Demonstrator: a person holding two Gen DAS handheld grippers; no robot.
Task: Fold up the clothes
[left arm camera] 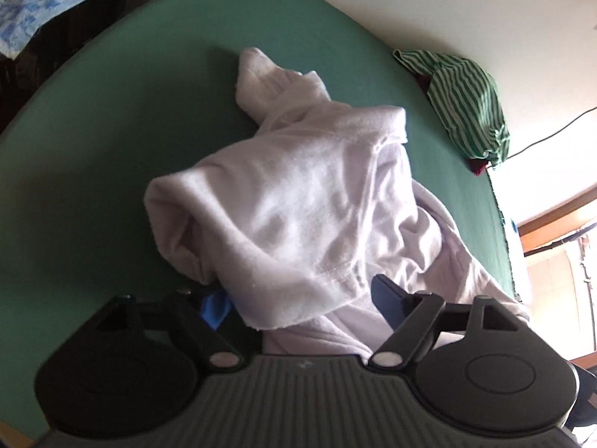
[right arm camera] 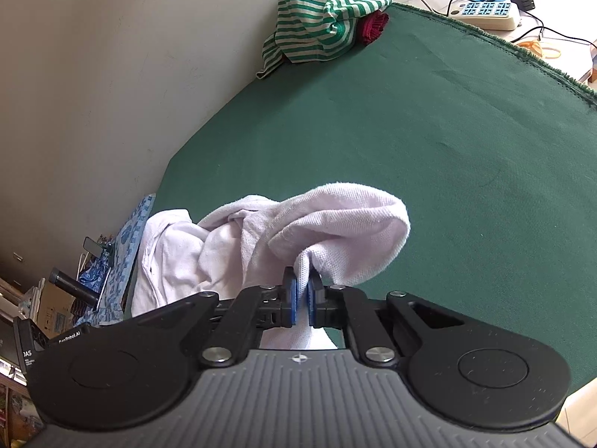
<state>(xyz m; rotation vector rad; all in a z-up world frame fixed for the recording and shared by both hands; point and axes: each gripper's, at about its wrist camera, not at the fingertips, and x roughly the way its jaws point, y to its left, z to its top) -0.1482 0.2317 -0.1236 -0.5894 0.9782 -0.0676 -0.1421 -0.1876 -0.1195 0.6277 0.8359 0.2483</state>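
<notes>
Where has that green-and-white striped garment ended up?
The striped garment sits bunched at the far edge of the green table cover, against the wall, on a dark red cloth, well apart from the white garment.

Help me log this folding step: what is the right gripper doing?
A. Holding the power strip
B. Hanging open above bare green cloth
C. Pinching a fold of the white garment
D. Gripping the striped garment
C: the right gripper has its blue pads closed on a fold of the white garment.
</notes>
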